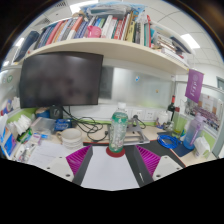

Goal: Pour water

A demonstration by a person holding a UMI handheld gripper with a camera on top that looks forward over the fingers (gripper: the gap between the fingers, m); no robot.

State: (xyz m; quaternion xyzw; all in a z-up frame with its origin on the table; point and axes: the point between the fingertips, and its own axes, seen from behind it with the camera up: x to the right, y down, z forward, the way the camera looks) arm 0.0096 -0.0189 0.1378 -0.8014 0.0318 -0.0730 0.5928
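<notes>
A clear plastic water bottle [118,128] with a green label and a pale cap stands upright on a red coaster [116,152] on the white desk [108,172]. It stands just ahead of my gripper [112,165], in line with the gap between the two fingers. The fingers are spread wide, with the magenta pads [149,159] showing at either side, and nothing is between them. The bottle is apart from both fingers.
A dark monitor [60,78] stands at the back left under a shelf of books [95,28]. Cables, boxes and small items [45,127] crowd the desk to the left. A blue tray [170,142] and a purple-topped bottle [193,128] stand to the right.
</notes>
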